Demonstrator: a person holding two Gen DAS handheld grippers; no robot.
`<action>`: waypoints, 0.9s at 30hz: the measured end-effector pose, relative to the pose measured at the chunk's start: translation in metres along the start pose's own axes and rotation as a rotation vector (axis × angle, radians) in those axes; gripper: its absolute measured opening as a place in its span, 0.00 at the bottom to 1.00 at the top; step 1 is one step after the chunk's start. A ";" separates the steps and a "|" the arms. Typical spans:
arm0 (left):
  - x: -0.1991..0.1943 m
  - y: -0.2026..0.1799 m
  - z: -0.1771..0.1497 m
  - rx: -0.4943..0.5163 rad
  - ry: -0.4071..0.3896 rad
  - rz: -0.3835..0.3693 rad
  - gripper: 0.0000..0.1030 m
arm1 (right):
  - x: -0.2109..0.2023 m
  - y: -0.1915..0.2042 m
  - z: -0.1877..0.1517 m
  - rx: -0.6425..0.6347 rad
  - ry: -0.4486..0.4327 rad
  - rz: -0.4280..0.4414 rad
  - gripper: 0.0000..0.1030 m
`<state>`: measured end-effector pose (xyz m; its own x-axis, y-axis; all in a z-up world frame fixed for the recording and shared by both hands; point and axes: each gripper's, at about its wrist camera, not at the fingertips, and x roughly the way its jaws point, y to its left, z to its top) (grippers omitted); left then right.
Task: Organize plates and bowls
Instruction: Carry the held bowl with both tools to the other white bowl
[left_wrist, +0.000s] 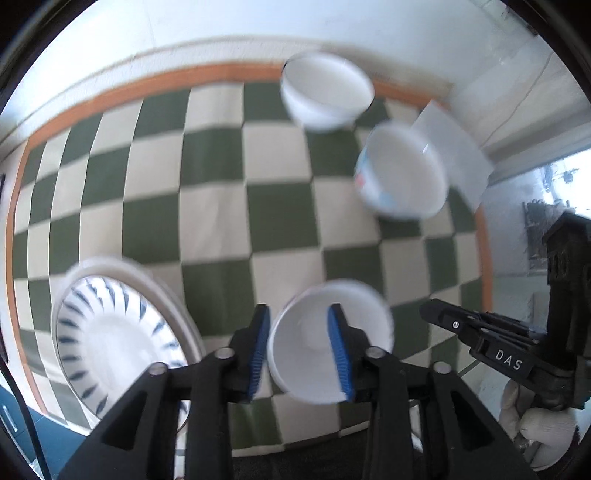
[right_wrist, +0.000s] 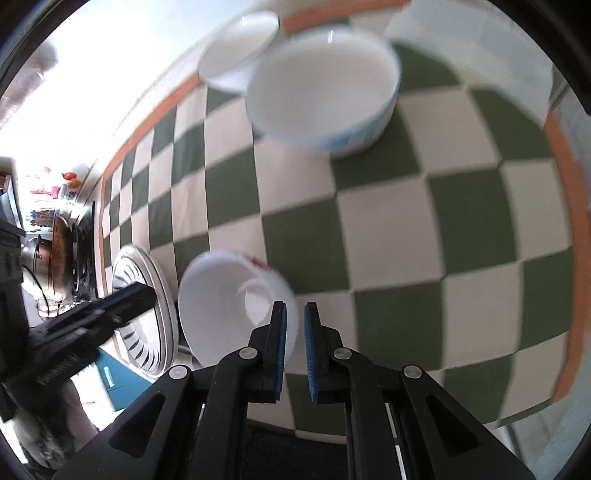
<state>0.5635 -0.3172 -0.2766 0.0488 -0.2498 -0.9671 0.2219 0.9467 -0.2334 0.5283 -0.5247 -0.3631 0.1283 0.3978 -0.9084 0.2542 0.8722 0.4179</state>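
A small white bowl (left_wrist: 325, 339) sits near the front edge of the checkered cloth. My left gripper (left_wrist: 299, 332) is open, its blue pads on either side of the bowl's left rim. In the right wrist view the same bowl (right_wrist: 221, 306) lies just left of my right gripper (right_wrist: 295, 332), whose jaws are narrowly apart and hold nothing. A blue-striped plate (left_wrist: 110, 332) on a stack sits at the front left; it also shows in the right wrist view (right_wrist: 147, 314). A bowl with a blue pattern (left_wrist: 402, 173) (right_wrist: 325, 92) and a plain white bowl (left_wrist: 325, 88) (right_wrist: 236, 48) stand farther back.
The green-and-white checkered cloth (left_wrist: 221, 184) with an orange border covers the table. A translucent sheet (left_wrist: 450, 147) lies at the back right. A stove with pots (right_wrist: 55, 251) is off to the left in the right wrist view.
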 end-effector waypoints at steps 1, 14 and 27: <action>-0.002 -0.002 0.007 0.000 -0.006 -0.011 0.32 | -0.010 -0.002 0.006 0.000 -0.020 0.002 0.11; 0.078 -0.040 0.123 0.025 0.074 -0.029 0.32 | -0.022 -0.048 0.127 0.013 -0.110 -0.137 0.27; 0.126 -0.036 0.134 -0.015 0.177 -0.064 0.30 | 0.022 -0.059 0.156 0.014 -0.023 -0.122 0.27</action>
<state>0.6925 -0.4098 -0.3763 -0.1371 -0.2717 -0.9526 0.2045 0.9332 -0.2956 0.6657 -0.6116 -0.4062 0.1179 0.2817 -0.9522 0.2824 0.9098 0.3041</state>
